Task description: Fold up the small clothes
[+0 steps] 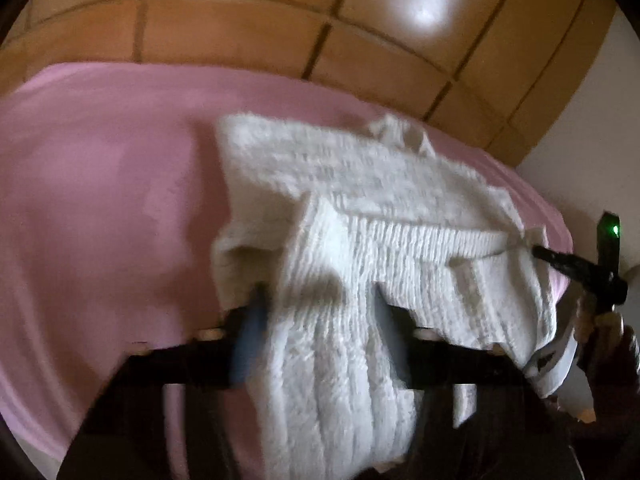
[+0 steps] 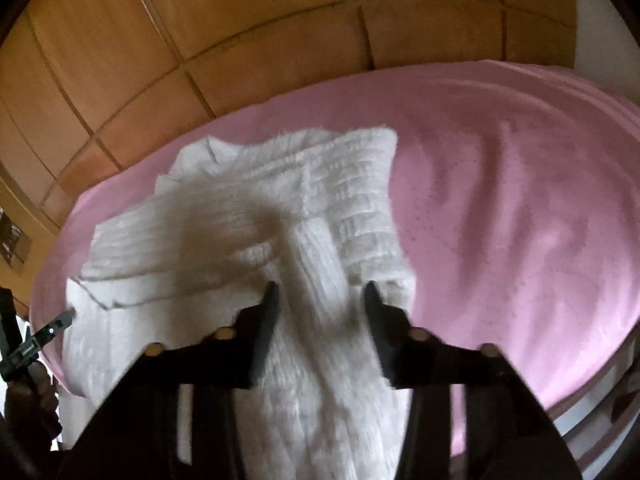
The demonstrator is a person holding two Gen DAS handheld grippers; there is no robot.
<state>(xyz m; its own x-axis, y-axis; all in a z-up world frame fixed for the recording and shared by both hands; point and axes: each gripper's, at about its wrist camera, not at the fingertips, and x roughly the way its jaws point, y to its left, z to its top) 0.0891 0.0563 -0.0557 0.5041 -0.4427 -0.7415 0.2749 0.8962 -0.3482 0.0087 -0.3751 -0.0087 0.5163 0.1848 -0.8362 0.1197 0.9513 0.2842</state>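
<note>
The white knitted garment (image 1: 360, 216) lies on a pink cloth-covered surface (image 1: 100, 200), reaching toward its far edge, with wooden panelling (image 1: 240, 32) beyond. The left gripper (image 1: 320, 300) has a bunched fold of the garment between its fingers; whether the pads press it cannot be told (the frame is blurred). The right gripper (image 2: 320, 296) likewise straddles a raised ridge of knit, jaws partly spread, contact also unclear. Each gripper appears at the side edge of the other's view.
</note>
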